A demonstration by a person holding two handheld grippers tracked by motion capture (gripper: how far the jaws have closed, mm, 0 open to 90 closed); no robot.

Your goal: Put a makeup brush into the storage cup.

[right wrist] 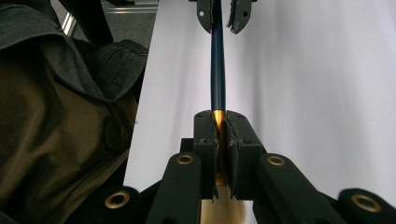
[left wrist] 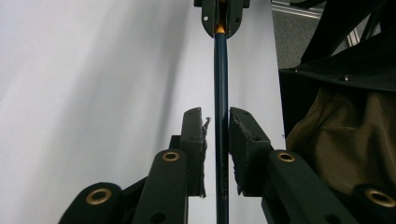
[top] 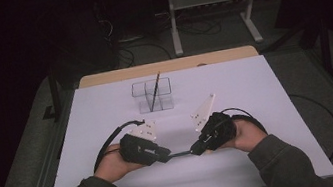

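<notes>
White counter (top: 258, 109): your right gripper (right wrist: 222, 135) clamps the brush (left wrist: 221, 70) at its metal collar (light, stiff handle); left gripper (left wrist: 216, 128) stands slightly apart.

My paintbrush (right wrist: 218, 70) has a glossy dark blue handle, shiny gold metal ferrule and soft pale bristles, held over the matt white table (top: 255, 89) by matt black plastic grippers with brass-coloured rivets.

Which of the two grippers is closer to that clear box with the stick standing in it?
Left, narrowly. The left gripper sits just below the clear box; the right gripper lies further to the right. Both are at the near edge, on one brush.
</notes>
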